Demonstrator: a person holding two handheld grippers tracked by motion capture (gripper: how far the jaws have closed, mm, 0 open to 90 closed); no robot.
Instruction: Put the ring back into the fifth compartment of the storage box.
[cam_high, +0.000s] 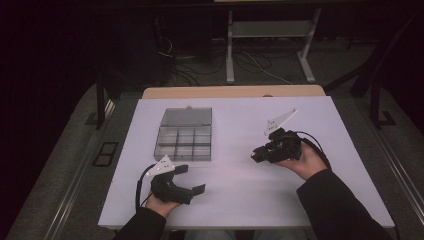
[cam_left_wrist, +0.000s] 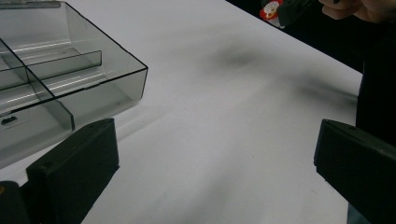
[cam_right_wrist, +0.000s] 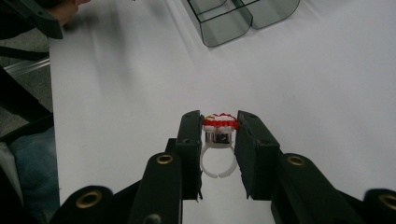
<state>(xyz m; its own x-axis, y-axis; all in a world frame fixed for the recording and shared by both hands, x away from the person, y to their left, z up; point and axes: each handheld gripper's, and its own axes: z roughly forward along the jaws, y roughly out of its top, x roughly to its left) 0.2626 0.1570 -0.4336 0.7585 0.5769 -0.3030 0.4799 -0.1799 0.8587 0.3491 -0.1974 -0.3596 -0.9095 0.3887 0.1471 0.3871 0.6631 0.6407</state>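
Both grippers (cam_high: 187, 178) are chunky matte black with brass-ringed screw holes. Each has a grey triangular plate (cam_high: 164, 164) and black cable (cam_high: 139, 187). Sleeves (cam_high: 337, 210) are dark.

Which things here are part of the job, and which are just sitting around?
Part of the job:
- ring, clamped in the right gripper
- compartment box, lid open

Just around:
- left gripper, open, holding nothing
- white table
- cables on floor
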